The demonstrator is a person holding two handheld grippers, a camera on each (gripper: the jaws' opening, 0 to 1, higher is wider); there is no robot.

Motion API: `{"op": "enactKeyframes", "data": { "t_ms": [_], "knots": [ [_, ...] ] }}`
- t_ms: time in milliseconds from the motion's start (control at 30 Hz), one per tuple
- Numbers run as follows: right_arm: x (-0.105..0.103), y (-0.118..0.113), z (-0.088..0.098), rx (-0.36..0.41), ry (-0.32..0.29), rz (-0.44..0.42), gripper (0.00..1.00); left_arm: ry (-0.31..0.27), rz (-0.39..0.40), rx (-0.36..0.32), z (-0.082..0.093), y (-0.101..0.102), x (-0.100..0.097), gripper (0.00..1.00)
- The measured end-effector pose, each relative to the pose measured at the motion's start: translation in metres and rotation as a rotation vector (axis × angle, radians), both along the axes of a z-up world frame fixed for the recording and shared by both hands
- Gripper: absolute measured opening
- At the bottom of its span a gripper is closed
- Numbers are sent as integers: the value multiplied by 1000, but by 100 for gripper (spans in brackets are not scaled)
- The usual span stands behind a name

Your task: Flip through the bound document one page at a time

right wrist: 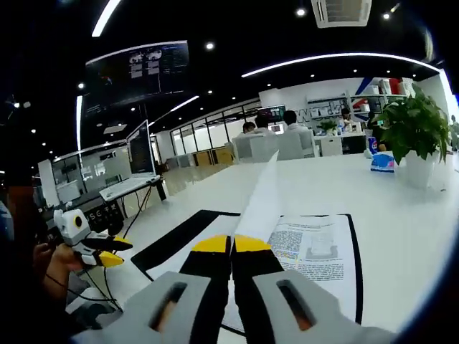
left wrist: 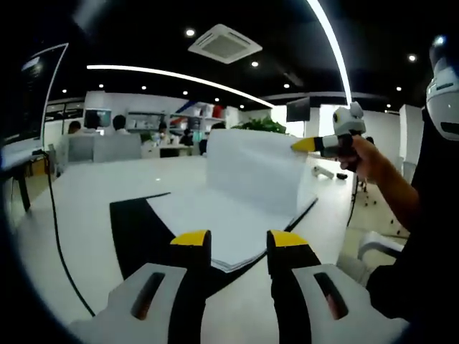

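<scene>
Left tool (left wrist: 240, 240): I'm hovering it wide apart over the bound document (left wrist: 229, 236) lying on the bench (left wrist: 86, 193).
Right tool (right wrist: 231, 244): I'm pinching one page (right wrist: 262, 197), standing upright (mid-turn).
Next: I'm planning to lay it flat.

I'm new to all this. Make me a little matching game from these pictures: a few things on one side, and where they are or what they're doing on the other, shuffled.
Things:
1. right gripper
2. left gripper
3. lifted page
4. potted plant

States or places:
a. standing up from the open document
b. jaws apart, holding nothing
c. on the white table, far side
d. jaws shut on the page's edge

Pairs: 1-d, 2-b, 3-a, 4-c
</scene>
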State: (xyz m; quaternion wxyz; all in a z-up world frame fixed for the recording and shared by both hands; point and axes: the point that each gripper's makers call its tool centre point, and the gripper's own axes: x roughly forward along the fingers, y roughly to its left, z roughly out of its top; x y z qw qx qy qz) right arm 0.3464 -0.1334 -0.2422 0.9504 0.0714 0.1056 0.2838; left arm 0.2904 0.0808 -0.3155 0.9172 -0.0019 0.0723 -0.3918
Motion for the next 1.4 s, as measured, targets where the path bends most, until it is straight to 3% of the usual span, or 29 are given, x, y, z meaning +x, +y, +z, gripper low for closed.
{"op": "enactKeyframes", "data": {
  "t_ms": [467, 1033, 1133, 1233, 1400],
  "knots": [
    [2, 39, 12, -39, -51, 63, 2, 19, 17, 19, -7, 12, -7, 33],
    [2, 80, 2, -100, -53, 121, 2, 16, 14, 17, -6, 19, -19, 33],
    [0, 88, -1, -136, -62, 126, 2, 14, 17, 12, -6, 21, -19, 33],
    [1, 93, -4, -228, -102, 106, 2, 16, 22, 11, -7, 24, -18, 33],
    [-2, 114, -16, -256, -95, 149, 2, 19, 27, 7, -8, 27, -19, 33]
  ]
}}
